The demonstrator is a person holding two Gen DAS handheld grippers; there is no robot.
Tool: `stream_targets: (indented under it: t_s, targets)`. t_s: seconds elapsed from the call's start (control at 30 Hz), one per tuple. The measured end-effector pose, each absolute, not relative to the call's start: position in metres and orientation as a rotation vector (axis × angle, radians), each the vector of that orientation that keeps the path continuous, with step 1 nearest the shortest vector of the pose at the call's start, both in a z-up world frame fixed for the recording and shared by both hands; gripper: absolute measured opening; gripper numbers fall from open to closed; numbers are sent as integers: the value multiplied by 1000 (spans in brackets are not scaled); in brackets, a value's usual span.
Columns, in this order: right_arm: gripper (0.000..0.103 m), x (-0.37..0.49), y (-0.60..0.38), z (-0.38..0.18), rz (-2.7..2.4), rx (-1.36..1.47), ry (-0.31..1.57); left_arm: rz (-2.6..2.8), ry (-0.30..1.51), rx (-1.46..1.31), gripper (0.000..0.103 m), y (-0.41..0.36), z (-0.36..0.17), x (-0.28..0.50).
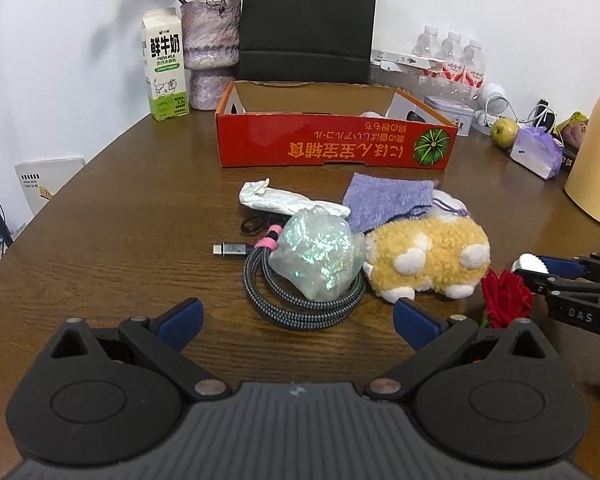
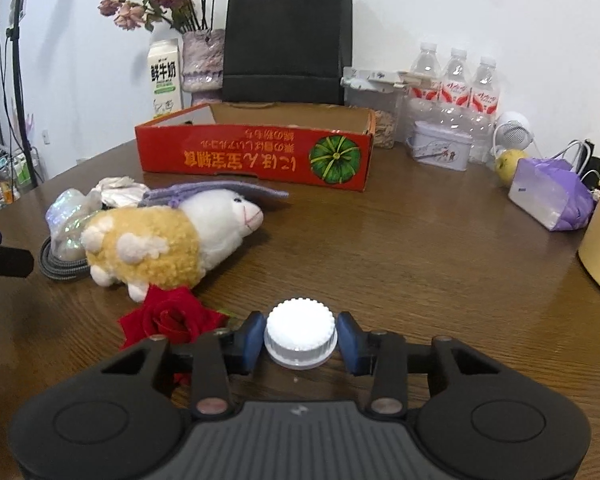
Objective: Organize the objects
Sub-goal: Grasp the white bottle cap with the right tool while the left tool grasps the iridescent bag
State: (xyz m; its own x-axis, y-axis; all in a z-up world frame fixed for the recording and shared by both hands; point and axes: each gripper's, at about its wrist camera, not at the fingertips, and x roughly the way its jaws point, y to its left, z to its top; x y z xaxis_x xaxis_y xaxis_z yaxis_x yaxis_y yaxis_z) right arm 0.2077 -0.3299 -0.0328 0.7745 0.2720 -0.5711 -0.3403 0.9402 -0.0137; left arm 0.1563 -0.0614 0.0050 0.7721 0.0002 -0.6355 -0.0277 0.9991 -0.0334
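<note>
My right gripper (image 2: 300, 338) is low over the brown table, its blue pads against both sides of a white ribbed bottle cap (image 2: 300, 330). A red rose (image 2: 172, 316) lies just left of it. From the left wrist view this gripper (image 1: 534, 276) and the cap (image 1: 532, 263) sit at the right edge. My left gripper (image 1: 298, 314) stands open and empty just short of a coiled braided cable (image 1: 300, 304). On the cable rests an iridescent wrapped lump (image 1: 316, 256), beside a yellow-and-white plush sheep (image 1: 428, 260). Behind them is an open red cardboard box (image 1: 336, 144).
A purple cloth (image 1: 388, 200) and crumpled white paper (image 1: 284, 200) lie before the box. A milk carton (image 1: 165, 64), vase (image 1: 210, 52), black bag (image 1: 308, 20) and water bottles (image 1: 452, 60) line the back. At the right are a tin (image 2: 440, 150), an apple (image 1: 504, 130), a purple bag (image 2: 552, 192) and a yellow flask (image 1: 596, 152).
</note>
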Motion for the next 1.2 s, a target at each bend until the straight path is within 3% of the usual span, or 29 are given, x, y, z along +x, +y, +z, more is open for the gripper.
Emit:
stream_targets:
  t_s: [0.87,1.03,1.2]
  targets:
    - [39,187,-302,-19,206,-44,428,2,528,30,103,-61,-4,190]
    - [39,187,-300,-20,203,-41,429,-20,471,14,84,-62,-9,190]
    - [39,189,-298,-21,207,-45,435,-53,483,-4,74,-61,-14,193]
